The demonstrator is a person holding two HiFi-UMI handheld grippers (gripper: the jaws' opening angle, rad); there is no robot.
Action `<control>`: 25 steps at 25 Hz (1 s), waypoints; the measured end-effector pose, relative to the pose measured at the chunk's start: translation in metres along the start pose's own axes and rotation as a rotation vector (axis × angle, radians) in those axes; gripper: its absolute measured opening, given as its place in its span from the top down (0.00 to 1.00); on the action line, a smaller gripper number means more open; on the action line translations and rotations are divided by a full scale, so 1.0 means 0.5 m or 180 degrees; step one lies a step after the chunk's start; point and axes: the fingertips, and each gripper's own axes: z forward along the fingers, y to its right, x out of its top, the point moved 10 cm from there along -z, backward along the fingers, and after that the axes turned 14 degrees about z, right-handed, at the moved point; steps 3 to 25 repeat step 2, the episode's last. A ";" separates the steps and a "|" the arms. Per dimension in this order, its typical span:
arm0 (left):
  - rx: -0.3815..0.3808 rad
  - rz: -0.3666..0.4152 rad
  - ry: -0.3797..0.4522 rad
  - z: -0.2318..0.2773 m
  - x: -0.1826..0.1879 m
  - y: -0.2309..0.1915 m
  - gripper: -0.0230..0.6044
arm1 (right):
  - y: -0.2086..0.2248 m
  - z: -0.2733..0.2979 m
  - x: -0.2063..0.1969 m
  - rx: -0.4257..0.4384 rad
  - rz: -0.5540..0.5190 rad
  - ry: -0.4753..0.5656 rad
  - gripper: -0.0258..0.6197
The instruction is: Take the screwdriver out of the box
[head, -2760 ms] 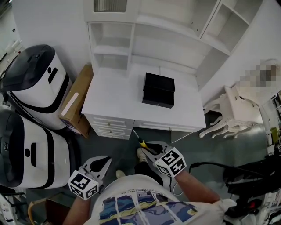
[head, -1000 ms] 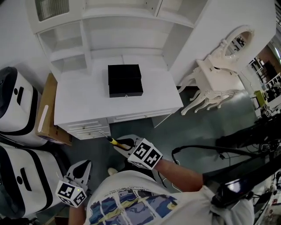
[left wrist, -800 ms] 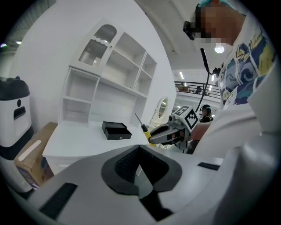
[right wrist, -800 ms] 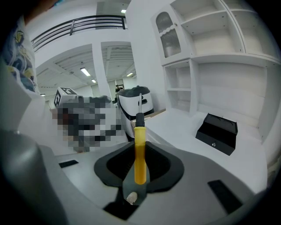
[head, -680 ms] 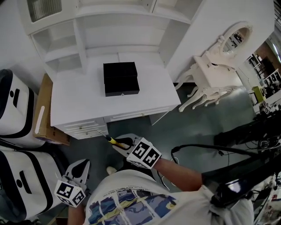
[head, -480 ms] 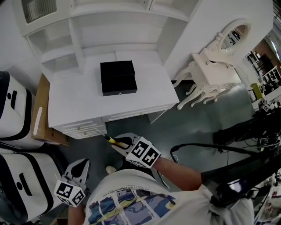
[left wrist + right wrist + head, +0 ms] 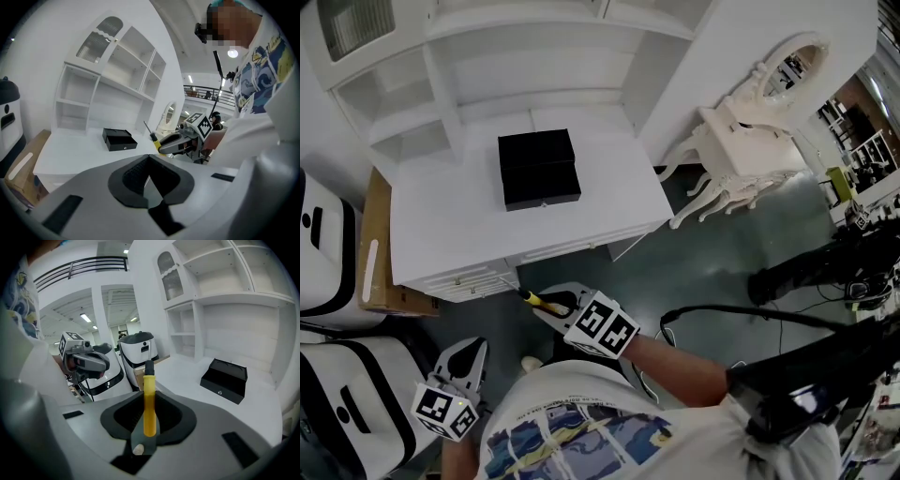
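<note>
The black box (image 7: pixel 539 169) sits on the white desk (image 7: pixel 609 192), a small clasp on its front; it also shows in the left gripper view (image 7: pixel 119 139) and the right gripper view (image 7: pixel 225 379). My right gripper (image 7: pixel 546 302) hovers in front of the desk, off its edge, shut on the screwdriver (image 7: pixel 528 297). The yellow handle (image 7: pixel 149 404) lies between the pads, and the black collar and thin shaft point toward the desk. My left gripper (image 7: pixel 473 345) hangs lower left, well away from the box, shut with nothing in it (image 7: pixel 150 158).
Open white shelves (image 7: pixel 487 66) rise behind the desk, which has drawers (image 7: pixel 478 274) in front. White-and-black machines (image 7: pixel 323 244) and a cardboard carton (image 7: pixel 375 258) stand to the left. An ornate white dressing table (image 7: pixel 741 141) and dark cables (image 7: pixel 750 314) are at the right.
The head view has swung, so the desk and box have slid left in the picture. Both grippers have drifted a little sideways. The screwdriver stays gripped in the right one.
</note>
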 end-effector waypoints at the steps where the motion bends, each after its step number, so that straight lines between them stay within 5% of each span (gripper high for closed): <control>1: -0.0005 0.0002 -0.0005 0.005 0.004 -0.007 0.94 | 0.005 0.001 0.005 0.0000 0.0005 0.0004 0.82; 25: -0.0009 0.0005 -0.0010 0.010 0.008 -0.013 0.94 | 0.009 0.003 0.010 0.0001 0.0011 0.0008 0.82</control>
